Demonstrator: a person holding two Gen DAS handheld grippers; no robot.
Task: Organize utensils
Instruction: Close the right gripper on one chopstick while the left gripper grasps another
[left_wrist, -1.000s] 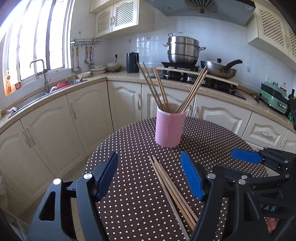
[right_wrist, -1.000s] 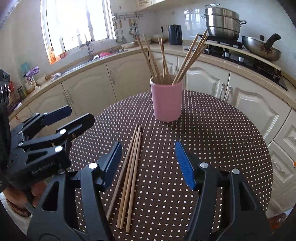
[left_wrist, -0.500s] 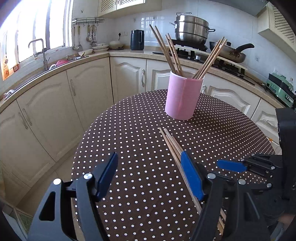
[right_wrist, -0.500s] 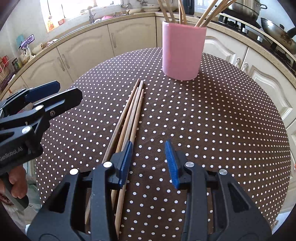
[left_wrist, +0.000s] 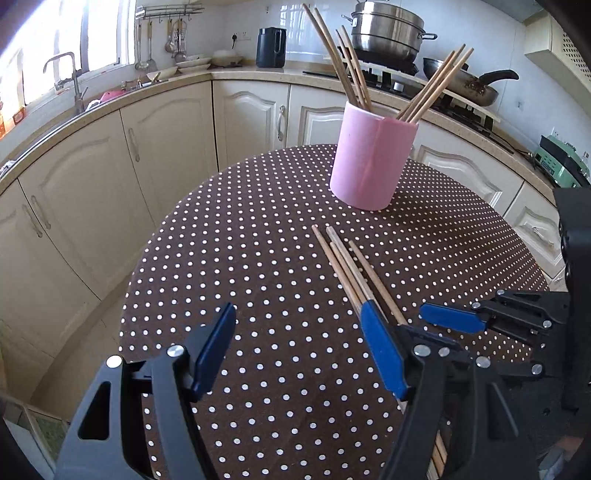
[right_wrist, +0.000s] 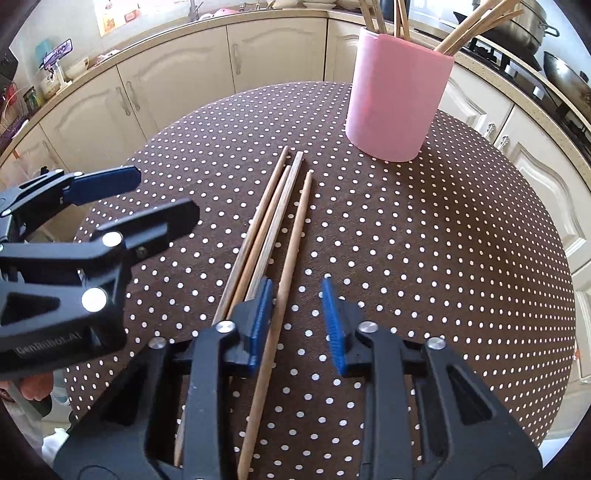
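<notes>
While the left gripper hangs back released, the right gripper has dropped beside the pink cup. Its fingers, narrowed but unclenched, now straddle one chopstick, ready to pinch.

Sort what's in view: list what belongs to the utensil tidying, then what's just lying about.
Belongs to the job:
loose chopsticks
pink holder
right tongs
left tongs

Lying about:
kettle
steamer pot
frying pan

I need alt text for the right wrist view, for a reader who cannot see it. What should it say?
The right hand-held gripper, open, straddles the rightmost of four loose chopsticks on a brown polka-dot table. A pink holder with more chopsticks stands behind, and the left hand-held gripper hovers open at the left.
</notes>
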